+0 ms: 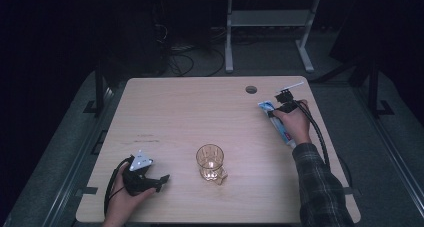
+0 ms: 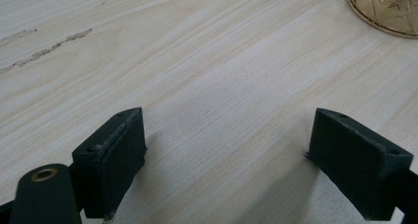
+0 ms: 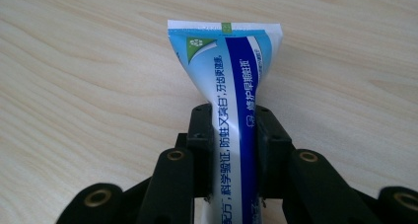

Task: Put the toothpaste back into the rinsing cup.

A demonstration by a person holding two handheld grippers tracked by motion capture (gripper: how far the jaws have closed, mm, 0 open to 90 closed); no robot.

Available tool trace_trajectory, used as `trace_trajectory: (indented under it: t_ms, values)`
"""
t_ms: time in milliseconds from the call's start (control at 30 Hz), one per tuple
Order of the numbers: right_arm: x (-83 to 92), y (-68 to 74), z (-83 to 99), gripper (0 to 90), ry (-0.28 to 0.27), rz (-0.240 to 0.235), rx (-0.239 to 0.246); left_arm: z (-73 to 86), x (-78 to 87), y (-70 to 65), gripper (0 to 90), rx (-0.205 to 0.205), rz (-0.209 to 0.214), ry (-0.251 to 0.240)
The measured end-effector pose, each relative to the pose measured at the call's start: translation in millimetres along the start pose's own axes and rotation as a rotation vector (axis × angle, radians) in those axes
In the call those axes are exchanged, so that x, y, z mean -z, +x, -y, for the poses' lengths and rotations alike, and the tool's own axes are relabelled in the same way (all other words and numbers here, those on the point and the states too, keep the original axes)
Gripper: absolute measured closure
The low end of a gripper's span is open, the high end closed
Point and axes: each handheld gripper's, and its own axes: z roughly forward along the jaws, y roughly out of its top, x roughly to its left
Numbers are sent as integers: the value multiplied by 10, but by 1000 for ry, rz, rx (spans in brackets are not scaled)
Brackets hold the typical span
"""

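A blue and white toothpaste tube (image 3: 231, 76) lies on the wooden table, its flat crimped end pointing away. My right gripper (image 3: 231, 130) is shut on the tube's middle, both black pads pressing its sides. In the high view the same tube (image 1: 280, 126) lies at the table's right side under my right gripper (image 1: 282, 107). My left gripper (image 1: 162, 179) rests low at the front left, held in a hand. Its jaws stand wide apart (image 2: 226, 150) over bare wood, with nothing between them. An amber glass mug (image 1: 211, 163) stands upright at the front centre.
The mug's base (image 2: 387, 9) shows at the top right of the left gripper view. A round cable hole (image 1: 251, 89) sits near the table's far edge (image 1: 215, 78). A desk frame (image 1: 270, 32) stands on the dark floor behind.
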Motion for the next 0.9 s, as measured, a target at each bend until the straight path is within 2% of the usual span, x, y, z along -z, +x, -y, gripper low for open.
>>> trace_trajectory:
  t_ms: [500, 667, 700, 900]
  values:
    - [230, 22, -13, 730, -59, -27, -7, 0, 0, 0, 130, 0, 0, 0]
    - [315, 34, -10, 733, -95, -25, -2, 0, 0, 0, 130, 0, 0, 0]
    - [349, 21, -1, 733, -115, -28, -1, 0, 0, -1, 130, 1, 0, 0]
    - [467, -8, 33, 735, -148, -36, -8, 0, -1, -1, 130, 2, -1, -1]
